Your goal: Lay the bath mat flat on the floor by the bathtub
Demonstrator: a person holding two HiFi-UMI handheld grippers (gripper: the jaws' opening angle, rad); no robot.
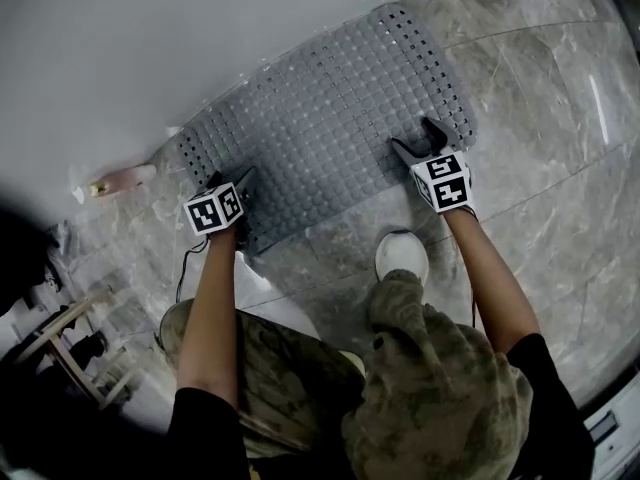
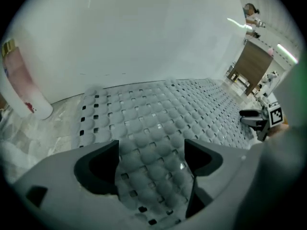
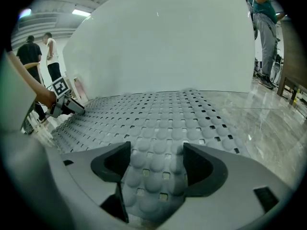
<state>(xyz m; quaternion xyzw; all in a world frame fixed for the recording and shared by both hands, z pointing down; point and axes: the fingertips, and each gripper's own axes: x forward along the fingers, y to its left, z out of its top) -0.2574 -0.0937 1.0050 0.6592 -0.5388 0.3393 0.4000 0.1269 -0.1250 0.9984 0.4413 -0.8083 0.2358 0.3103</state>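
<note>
Mat (image 1: 330, 118) down by the bathtub (image 1: 120, 48).
Flat on the floor (image 1: 540, 168) against it; left gripper (image 1: 235, 180) and right gripper (image 1: 420, 140) jaws apart over its near edge, unclamped. Lift straight up, don't drag it.

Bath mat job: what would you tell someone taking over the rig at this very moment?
Grips: left claw open, over the near left edge of the bath mat, mat between the jaws but not pinched. The right claw is open in the same way at the near right edge.
Things: the mat lies spread on the floor alongside the bathtub.
Done: the mat is placed and looks flat.
Left: lift both claws clear and check that the near edge lies flat.
</note>
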